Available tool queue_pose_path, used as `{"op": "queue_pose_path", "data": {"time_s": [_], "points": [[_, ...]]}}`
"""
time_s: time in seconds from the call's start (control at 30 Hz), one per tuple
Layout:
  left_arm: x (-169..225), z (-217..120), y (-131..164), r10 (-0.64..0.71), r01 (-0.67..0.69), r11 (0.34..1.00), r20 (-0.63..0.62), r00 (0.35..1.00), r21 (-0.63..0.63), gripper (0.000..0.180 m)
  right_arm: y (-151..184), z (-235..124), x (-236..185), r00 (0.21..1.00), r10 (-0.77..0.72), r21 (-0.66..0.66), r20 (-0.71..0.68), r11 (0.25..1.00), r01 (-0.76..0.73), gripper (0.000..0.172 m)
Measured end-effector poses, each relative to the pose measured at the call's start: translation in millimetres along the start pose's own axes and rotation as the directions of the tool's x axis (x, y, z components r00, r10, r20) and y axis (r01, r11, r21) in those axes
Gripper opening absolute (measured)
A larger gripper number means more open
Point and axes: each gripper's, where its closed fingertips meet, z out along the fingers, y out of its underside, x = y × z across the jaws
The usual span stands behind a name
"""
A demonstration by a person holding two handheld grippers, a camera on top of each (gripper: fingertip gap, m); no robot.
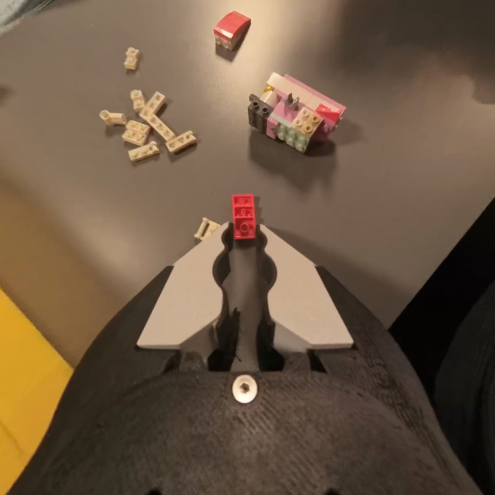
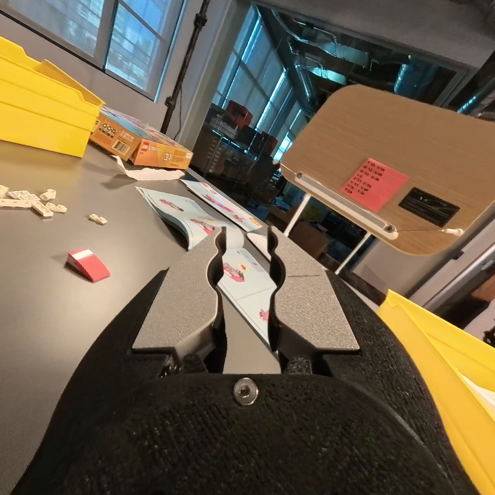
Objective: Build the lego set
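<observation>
Two handheld grippers over a dark grey matte table (image 1: 80, 187). Left gripper (image 1: 243, 227): grey fingertips narrowed onto a small red plastic brick stack (image 1: 243, 217), underside up, pinched at its near end, far end projecting forward over the table; no gap visible at either pad. Small tan clip piece (image 1: 205, 227) lying just beside the left fingertip. Loose tan plates (image 1: 146, 126) heaped toward the left edge; pink, mint and black brick assembly (image 1: 294, 117) toward the right; red curved slope brick (image 1: 231, 33) farther off. Right gripper (image 2: 245, 235): jaws spread, nothing between them, raised above an open pale blue instruction booklet (image 2: 184, 219), presumably laid flat for reference. Yellow plastic trays (image 2: 40, 112) stacked at the far left corner
</observation>
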Motion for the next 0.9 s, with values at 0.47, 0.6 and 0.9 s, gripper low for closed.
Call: {"op": "queue_pose_path", "data": {"time_s": [0.47, 0.6, 0.9], "points": [[20, -32, -130, 0.131, -0.257, 0.697, 0.233, 0.964, 0.669, 0.015, -88, -20, -150, 0.532, 0.504, -0.146, 0.681, 0.805, -0.576, 0.026], [26, -22, -136, 0.16, -0.278, 0.69, 0.234, 0.959, 0.668, 0.015, -90, -25, -144, 0.422, 0.57, -0.215, 0.705, 0.738, -0.639, 0.016], [-3, -17, -130, 0.192, -0.379, 0.688, 0.349, 0.917, 0.618, 0.018, -33, -31, -127, 0.597, 0.441, -0.41, 0.67, 0.89, -0.198, 0.004]]}}
